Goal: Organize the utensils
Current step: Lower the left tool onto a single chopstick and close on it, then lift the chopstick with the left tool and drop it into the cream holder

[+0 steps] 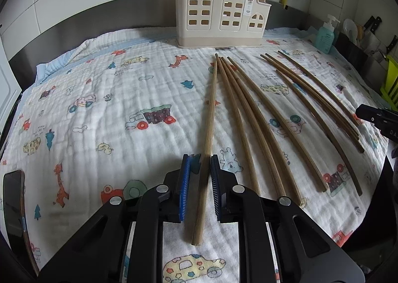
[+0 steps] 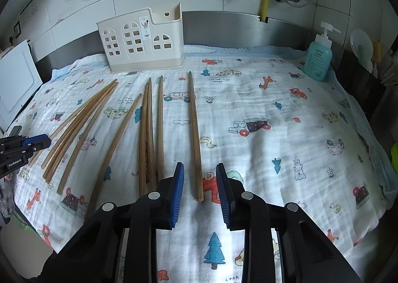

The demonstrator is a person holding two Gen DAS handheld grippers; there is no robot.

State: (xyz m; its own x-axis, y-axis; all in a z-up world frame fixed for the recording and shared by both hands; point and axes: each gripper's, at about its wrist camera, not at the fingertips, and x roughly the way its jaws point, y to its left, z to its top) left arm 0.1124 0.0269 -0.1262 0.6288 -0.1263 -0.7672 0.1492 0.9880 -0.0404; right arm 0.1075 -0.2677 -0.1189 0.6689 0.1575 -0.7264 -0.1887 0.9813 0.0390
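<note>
Wooden chopsticks (image 2: 149, 131) lie fanned across a cartoon-print cloth (image 2: 286, 114), thin tips toward the cream utensil holder (image 2: 143, 42) at upper centre. Each gripper straddles one stick's thick near end, likely for pickup. The left gripper (image 1: 201, 166), slightly open, brackets the leftmost chopstick (image 1: 207, 134) without clamping; the right gripper (image 2: 199, 175) gapes wider around the rightmost chopstick (image 2: 195, 139), holding nothing.

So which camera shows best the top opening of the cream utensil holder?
The right wrist view: it looks down on the utensil holder, so the open top and inner wall show. The left wrist view shows mostly its windowed front.
</note>
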